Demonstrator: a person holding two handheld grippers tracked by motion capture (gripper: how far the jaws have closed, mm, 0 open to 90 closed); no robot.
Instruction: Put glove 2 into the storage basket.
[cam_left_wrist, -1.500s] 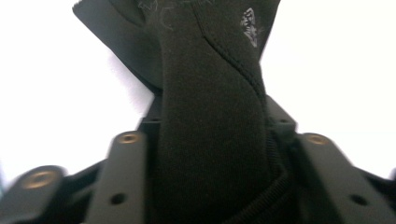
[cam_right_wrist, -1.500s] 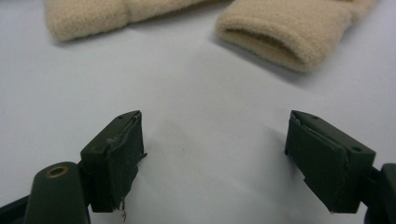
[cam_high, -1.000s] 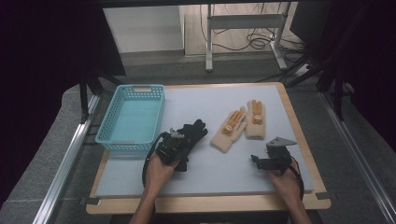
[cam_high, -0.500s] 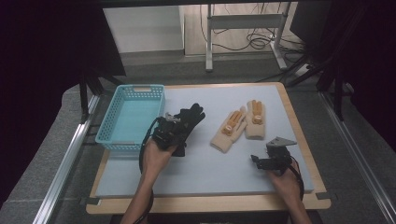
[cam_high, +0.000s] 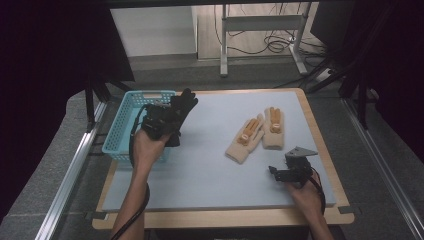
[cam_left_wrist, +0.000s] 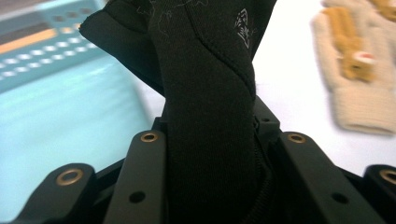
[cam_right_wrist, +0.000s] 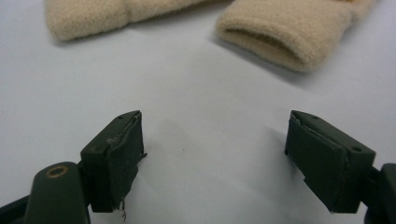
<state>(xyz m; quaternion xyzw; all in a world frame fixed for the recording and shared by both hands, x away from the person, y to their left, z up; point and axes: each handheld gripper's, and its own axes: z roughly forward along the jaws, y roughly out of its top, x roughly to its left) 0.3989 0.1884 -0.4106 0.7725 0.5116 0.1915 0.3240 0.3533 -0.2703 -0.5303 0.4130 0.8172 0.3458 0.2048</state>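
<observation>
Pinching the black glove (cam_left_wrist: 205, 107), left tongs (cam_high: 165, 122) hover by the basket (cam_high: 125, 120) (right tongs (cam_right_wrist: 212, 158) gape).

Both grippers are black with brass-ringed screw holes, the left gripper (cam_high: 172, 117) trailing a black cable, the right gripper (cam_high: 280, 172) topped by a grey three-cornered plate.

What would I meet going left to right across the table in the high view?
Blue basket → left gripper, shut on a black glove → left beige glove → right beige glove → right gripper, open.
</observation>
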